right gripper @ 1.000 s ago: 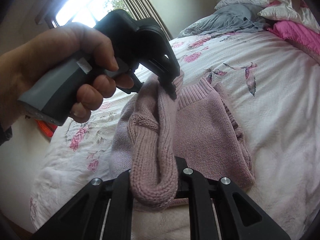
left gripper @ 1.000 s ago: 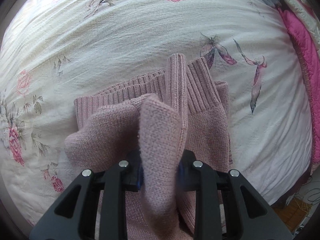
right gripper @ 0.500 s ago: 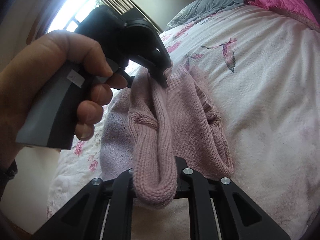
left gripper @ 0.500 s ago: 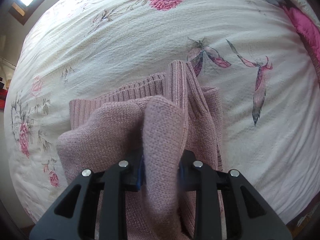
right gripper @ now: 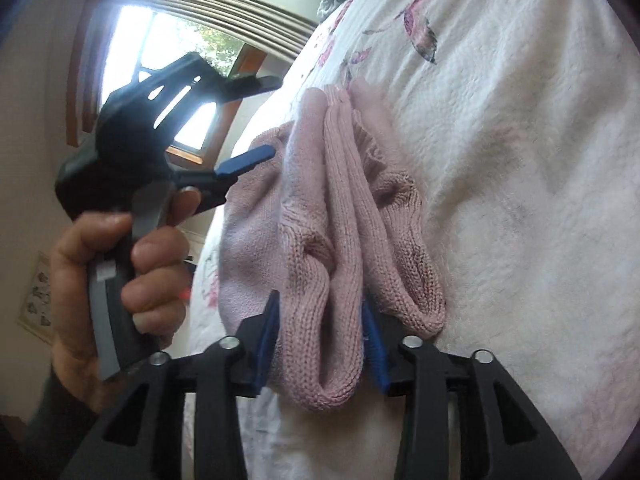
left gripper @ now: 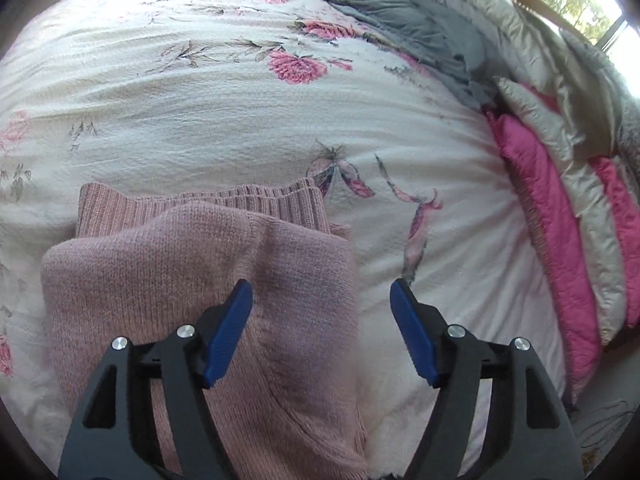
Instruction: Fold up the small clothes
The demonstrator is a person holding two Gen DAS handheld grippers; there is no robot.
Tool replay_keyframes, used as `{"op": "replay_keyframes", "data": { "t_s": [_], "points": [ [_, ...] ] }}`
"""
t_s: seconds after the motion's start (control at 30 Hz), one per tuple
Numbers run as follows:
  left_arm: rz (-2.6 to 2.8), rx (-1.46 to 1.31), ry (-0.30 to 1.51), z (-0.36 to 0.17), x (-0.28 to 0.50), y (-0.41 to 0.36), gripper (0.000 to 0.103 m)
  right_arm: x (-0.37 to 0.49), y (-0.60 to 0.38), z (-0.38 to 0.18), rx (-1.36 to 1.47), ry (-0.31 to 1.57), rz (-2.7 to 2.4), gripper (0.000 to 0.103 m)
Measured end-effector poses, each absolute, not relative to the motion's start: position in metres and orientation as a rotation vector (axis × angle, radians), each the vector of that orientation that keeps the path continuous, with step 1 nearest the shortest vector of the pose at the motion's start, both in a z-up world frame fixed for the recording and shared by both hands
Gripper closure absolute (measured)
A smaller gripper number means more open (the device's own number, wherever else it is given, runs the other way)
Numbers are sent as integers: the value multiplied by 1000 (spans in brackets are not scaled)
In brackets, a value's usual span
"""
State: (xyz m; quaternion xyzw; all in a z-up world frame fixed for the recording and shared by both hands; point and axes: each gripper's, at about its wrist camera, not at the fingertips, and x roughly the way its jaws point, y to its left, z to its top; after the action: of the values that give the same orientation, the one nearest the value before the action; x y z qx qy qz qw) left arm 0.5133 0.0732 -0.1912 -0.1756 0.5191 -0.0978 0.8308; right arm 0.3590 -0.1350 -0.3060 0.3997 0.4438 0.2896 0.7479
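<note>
A dusty-pink knit sweater (left gripper: 180, 280) lies folded on the floral bed cover (left gripper: 240, 112), ribbed hem toward the far side. My left gripper (left gripper: 322, 304) hovers open over the sweater's right edge, and nothing sits between its blue pads (left gripper: 236, 320). In the right wrist view the left gripper (right gripper: 266, 120) stands open to the left of the sweater (right gripper: 344, 200), held by a hand (right gripper: 120, 260). My right gripper (right gripper: 320, 340) is shut on a thick fold at the sweater's near end.
Pink and cream pillows (left gripper: 560, 208) are stacked along the bed's right side. A grey blanket (left gripper: 400, 20) lies at the far end. A window (right gripper: 160, 60) is behind the left gripper. Bare bed cover (right gripper: 520, 160) stretches to the right of the sweater.
My left gripper has opened and let go of the sweater fold, which now lies flat on the garment. The right gripper keeps its hold and has tilted closer to the bed.
</note>
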Motion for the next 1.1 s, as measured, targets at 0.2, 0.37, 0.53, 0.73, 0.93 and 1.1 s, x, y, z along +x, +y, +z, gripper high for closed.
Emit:
{"op": "replay_keyframes", "data": {
  "t_s": [0.2, 0.37, 0.53, 0.73, 0.93, 1.1],
  "points": [
    [-276, -371, 1041, -168, 462, 121, 29, 396, -129, -302, 854, 1076, 729, 31],
    [-318, -363, 1052, -171, 425, 151, 29, 424, -114, -307, 775, 1222, 744, 83],
    [-450, -279, 1053, -173, 390, 136, 30, 426, -135, -275, 715, 1119, 705, 89],
    [-557, -105, 1173, -225, 369, 94, 30, 423, -134, -293, 612, 1156, 630, 88],
    [-580, -138, 1187, -246, 371, 95, 27, 441, -144, -273, 665, 1063, 636, 39],
    [-606, -174, 1207, -246, 372, 99, 34, 495, -134, -271, 661, 1106, 624, 39]
  ]
}}
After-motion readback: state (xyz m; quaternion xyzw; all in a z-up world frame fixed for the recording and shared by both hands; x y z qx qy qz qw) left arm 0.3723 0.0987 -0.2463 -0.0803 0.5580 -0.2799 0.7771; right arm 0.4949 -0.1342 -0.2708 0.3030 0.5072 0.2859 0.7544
